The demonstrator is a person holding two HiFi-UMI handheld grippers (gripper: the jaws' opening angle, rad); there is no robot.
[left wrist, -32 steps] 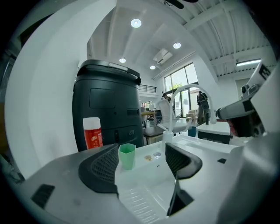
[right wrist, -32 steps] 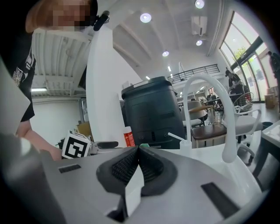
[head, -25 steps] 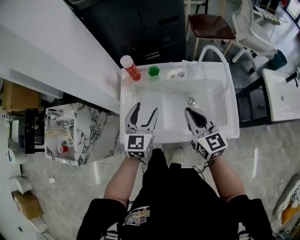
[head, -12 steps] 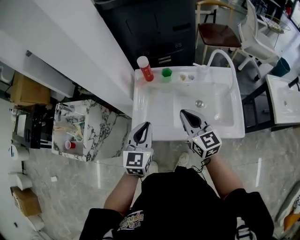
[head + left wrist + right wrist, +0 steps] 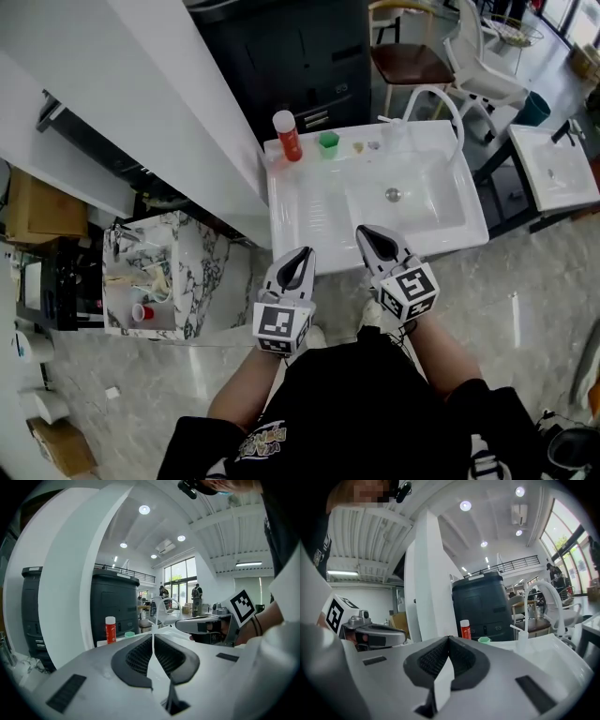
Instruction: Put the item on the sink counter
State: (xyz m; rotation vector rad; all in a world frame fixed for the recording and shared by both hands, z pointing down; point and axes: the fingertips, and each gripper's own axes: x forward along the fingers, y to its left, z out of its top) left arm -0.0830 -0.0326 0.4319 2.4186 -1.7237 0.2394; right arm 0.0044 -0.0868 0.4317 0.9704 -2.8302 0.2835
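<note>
Left gripper: we see the left grey two-jaw gripper (image 5: 303,251) closest to us, its jaws pressed together with nothing between them, tips over the floor just short of the counter's front edge.
Right gripper: the right grey two-jaw gripper (image 5: 366,232) is beside it, jaws likewise closed and empty, tips at the front edge.
Side stand: to our left, apart from the sink, is a marble-patterned open stand (image 5: 192,272) with a small red cup (image 5: 141,312) inside.
Counter: the glossy white sink counter (image 5: 300,211) has a flat left part – bare – and a sunken basin (image 5: 427,216) on the right.
Item: we find the red cylindrical bottle with a white cap (image 5: 288,139) upright on the counter's back left corner, well apart from both grippers.
Neighbour: a small green plastic cup (image 5: 328,141) sits just right of the bottle on the back ledge.
Tap: a white arched faucet (image 5: 457,112) rises at the back right.
Beyond: we see a dark grey cabinet (image 5: 281,47) behind the sink, and a brown-seated chair (image 5: 408,64) farther off.
</note>
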